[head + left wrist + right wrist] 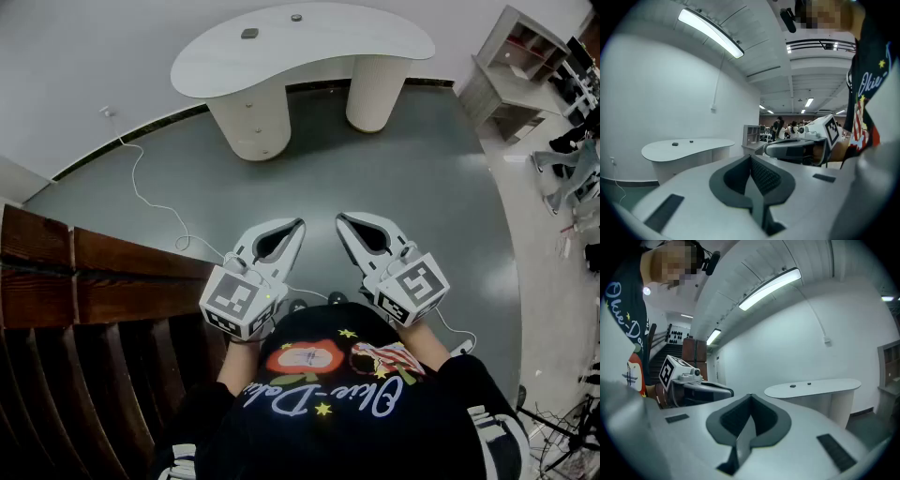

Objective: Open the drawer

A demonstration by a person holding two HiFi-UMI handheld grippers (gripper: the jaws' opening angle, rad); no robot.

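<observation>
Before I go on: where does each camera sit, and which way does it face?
Head view: on the person's head, steeply down at floor, white table, left gripper, right gripper, black shirt.
Left gripper view: on the left gripper, along its shut jaws toward the table; right gripper at right.
Right gripper view: on the right gripper, along its shut jaws toward the table; left gripper at left.
Shared: all show the table.
</observation>
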